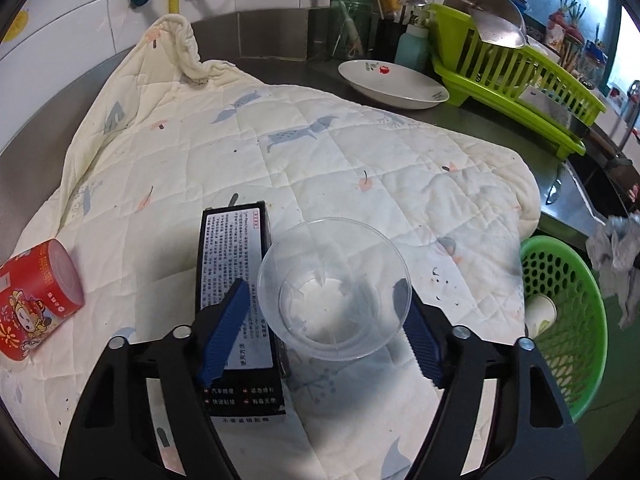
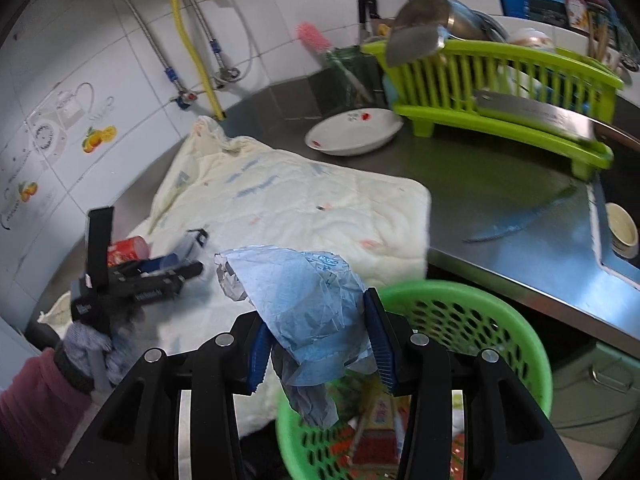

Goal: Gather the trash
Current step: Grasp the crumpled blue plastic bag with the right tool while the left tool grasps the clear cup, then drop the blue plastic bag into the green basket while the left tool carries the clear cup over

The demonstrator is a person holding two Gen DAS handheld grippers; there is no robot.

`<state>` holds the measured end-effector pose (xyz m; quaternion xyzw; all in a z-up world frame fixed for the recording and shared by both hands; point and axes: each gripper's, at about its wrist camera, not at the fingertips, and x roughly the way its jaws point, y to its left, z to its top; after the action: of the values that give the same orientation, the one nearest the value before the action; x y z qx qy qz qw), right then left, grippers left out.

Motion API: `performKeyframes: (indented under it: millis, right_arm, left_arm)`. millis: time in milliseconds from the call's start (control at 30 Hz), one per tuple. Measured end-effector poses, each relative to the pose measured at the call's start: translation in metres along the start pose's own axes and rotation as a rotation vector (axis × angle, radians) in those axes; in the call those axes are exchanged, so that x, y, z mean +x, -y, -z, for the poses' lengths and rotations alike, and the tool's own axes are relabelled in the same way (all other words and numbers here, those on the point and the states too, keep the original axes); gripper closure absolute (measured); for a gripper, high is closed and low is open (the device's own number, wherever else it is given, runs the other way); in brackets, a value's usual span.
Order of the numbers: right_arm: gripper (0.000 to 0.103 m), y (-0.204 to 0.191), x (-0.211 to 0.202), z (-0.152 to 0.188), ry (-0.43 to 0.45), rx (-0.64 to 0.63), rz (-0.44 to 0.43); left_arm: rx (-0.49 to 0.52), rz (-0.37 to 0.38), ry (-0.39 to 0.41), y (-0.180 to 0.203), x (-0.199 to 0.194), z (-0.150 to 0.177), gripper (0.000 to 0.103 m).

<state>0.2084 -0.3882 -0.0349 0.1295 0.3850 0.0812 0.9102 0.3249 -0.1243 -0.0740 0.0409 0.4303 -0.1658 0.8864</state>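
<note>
In the left wrist view, my left gripper point(image 1: 322, 320) is open around a clear plastic cup point(image 1: 334, 288) standing on the quilted cloth point(image 1: 320, 152). Its blue pads sit on either side of the cup, apart from it. A black printed box point(image 1: 236, 288) lies under the left finger. A red can point(image 1: 36, 300) lies on its side at the far left. In the right wrist view, my right gripper point(image 2: 318, 344) is shut on a crumpled blue plastic bag point(image 2: 304, 304), held above the green perforated basket point(image 2: 480, 320). The basket holds several pieces of trash.
A white plate point(image 1: 392, 84) and a green dish rack point(image 1: 516, 72) with a metal pot stand at the back right of the steel counter point(image 2: 500, 208). The sink point(image 2: 624, 232) holds a small bowl. The basket point(image 1: 568, 320) sits past the counter's right edge.
</note>
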Motion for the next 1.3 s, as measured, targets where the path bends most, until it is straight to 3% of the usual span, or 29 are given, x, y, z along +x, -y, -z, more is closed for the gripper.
performKeyframes:
  millis: [100,367,733,867,967,1300]
  right_arm:
    - [0.061,0.008,-0.001,0.007,-0.010,0.013,0.020]
    - [0.061,0.028,-0.001,0.024,-0.040,0.048,0.074]
    - [0.060,0.054,-0.001,0.044,-0.076,0.118,0.145]
    - [0.053,0.063,-0.007,0.060,-0.100,0.155,0.155]
    - [0.037,0.069,-0.014,0.072,-0.102,0.184,0.148]
    - [0.035,0.073,-0.046,0.090,-0.061,0.186,0.138]
  left_arm:
    - [0.001,0.007,0.006,0.001,-0.001,-0.001,0.041]
    - [0.010,0.003,0.040,0.006,-0.014,0.002,0.043]
    - [0.045,0.080,0.097,0.031,-0.062,0.010,0.043]
    - [0.073,0.112,0.112,0.049,-0.075,0.012,0.043]
    - [0.103,0.140,0.123,0.067,-0.082,0.014,0.043]
    - [0.175,0.213,0.100,0.129,-0.083,0.023,0.043]
